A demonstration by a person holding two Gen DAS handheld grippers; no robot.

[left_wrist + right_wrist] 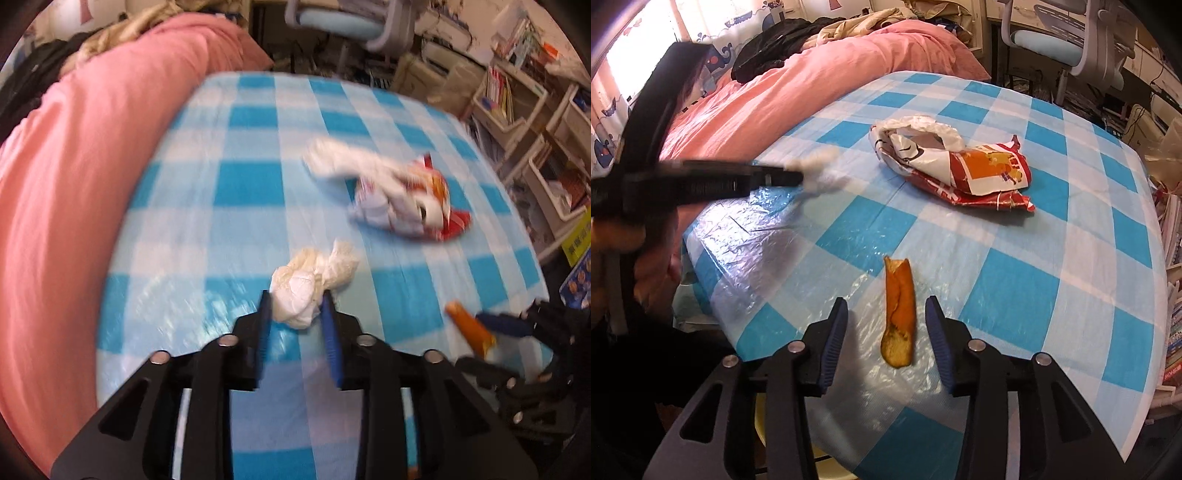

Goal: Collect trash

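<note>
My left gripper is shut on a crumpled white tissue wad and holds it over the blue checked table. From the right wrist view that gripper is blurred at the left with the tissue at its tips. My right gripper is open, its jaws on either side of an orange peel strip lying on the table. The peel and right gripper show at lower right in the left wrist view. A crumpled red and white snack wrapper lies further back.
A bed with a pink quilt borders the table's left side. A light blue office chair stands behind the table. Shelves with books and bins are at the right.
</note>
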